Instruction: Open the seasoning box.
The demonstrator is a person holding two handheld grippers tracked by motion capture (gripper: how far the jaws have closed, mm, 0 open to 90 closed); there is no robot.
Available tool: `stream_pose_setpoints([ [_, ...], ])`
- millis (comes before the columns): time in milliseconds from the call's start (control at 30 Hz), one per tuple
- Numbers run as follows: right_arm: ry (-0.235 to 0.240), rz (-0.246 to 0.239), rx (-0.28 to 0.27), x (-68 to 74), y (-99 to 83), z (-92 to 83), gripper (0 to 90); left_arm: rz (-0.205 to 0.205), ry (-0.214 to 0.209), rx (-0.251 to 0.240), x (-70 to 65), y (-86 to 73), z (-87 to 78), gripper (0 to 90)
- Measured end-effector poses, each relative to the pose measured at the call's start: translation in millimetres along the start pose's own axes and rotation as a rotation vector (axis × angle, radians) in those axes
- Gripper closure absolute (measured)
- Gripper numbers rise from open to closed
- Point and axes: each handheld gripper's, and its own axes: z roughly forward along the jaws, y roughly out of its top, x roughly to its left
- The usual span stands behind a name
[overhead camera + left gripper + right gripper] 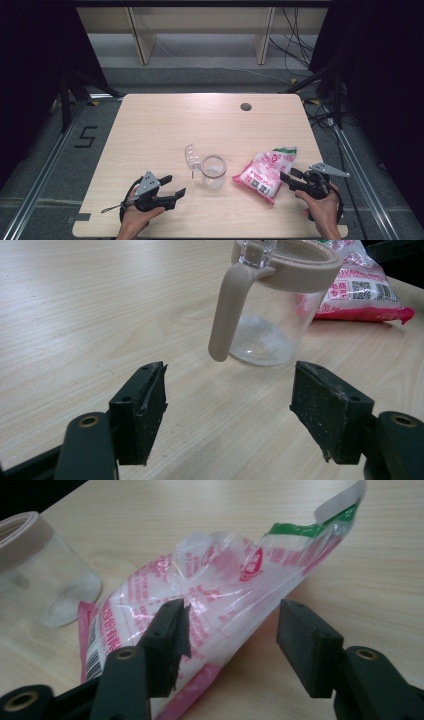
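The right tongs [227, 645] stand open, with the pink bag [264, 171] lying slack between the jaws and gripped by neither. The left tongs [227, 410] are open and empty before the glass jar [213, 171], which stands mid-worktop [150, 130] just left of the bag. If closed on loose film only, the bag is likely to slip or spill. The jar, unheld, may be tipped by its open lid [192, 156].

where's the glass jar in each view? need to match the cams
High view: glass jar at table centre-front, lid flipped open to its left.
Left gripper view: top centre-right, beyond the open jaws.
Right gripper view: far left edge.
Shared landmark: pink-printed bag lying beside it.
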Motion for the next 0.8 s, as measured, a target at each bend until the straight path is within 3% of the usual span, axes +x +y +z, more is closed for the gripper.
stream_pose_setpoints([
  [33,-0.021,0.024,-0.003,0.5,0.0,0.3,40.9,0.001,0.006,0.003,-0.1,0.0,-0.4,29.5],
  [67,-0.022,0.016,-0.004,-3.0,1.1,0.6,39.9,-0.001,0.009,0.003,-0.2,0.0,-0.6,29.5],
  [133,-0.015,0.046,-0.009,-5.9,2.0,2.4,39.7,-0.009,0.008,-0.001,-0.4,0.0,-0.6,29.5],
  [167,-0.014,0.100,-0.003,-2.8,2.3,2.8,39.5,-0.003,0.008,0.006,0.3,0.2,-1.3,29.5],
  [200,-0.018,0.054,-0.008,-7.4,3.8,4.9,39.1,0.002,0.006,0.004,0.6,0.4,-1.3,29.5],
  [333,-0.023,0.086,-0.005,-11.7,7.4,13.4,38.9,0.018,0.002,0.005,1.7,0.5,-1.0,29.5],
  [367,-0.020,0.073,-0.010,-14.2,7.6,16.4,38.9,0.011,0.006,0.010,1.3,0.5,-1.1,29.5],
  [400,-0.036,0.067,0.024,-15.4,8.9,17.6,38.7,-0.007,0.004,0.002,0.9,-0.2,-0.1,29.6],
  [433,-0.034,0.063,0.005,-16.3,8.4,21.0,38.7,-0.007,-0.002,0.002,1.6,-0.2,0.2,29.5],
  [467,-0.031,0.100,0.023,-14.0,8.9,21.7,38.8,-0.008,-0.002,0.003,1.7,-0.3,0.4,29.5],
  [500,-0.029,0.068,0.035,-17.5,10.4,23.3,38.9,-0.008,0.000,0.005,1.7,-0.2,0.3,29.6],
  [533,-0.018,0.111,0.044,-14.6,10.5,24.7,39.2,-0.008,-0.002,0.005,1.8,-0.2,0.5,29.5],
  [600,-0.026,0.068,0.050,-16.9,11.0,31.5,40.6,-0.008,-0.003,0.001,1.9,0.0,0.5,29.5],
  [633,-0.008,0.072,0.049,-16.6,11.3,35.9,41.1,-0.010,-0.004,0.000,2.0,0.2,0.4,29.6],
  [733,-0.013,0.052,0.067,-16.9,13.8,40.7,46.3,-0.014,0.005,-0.004,2.6,0.9,-0.2,29.6],
  [800,-0.013,0.065,0.057,-16.5,14.0,46.5,49.7,-0.024,0.007,-0.009,2.2,1.0,0.0,29.5],
])
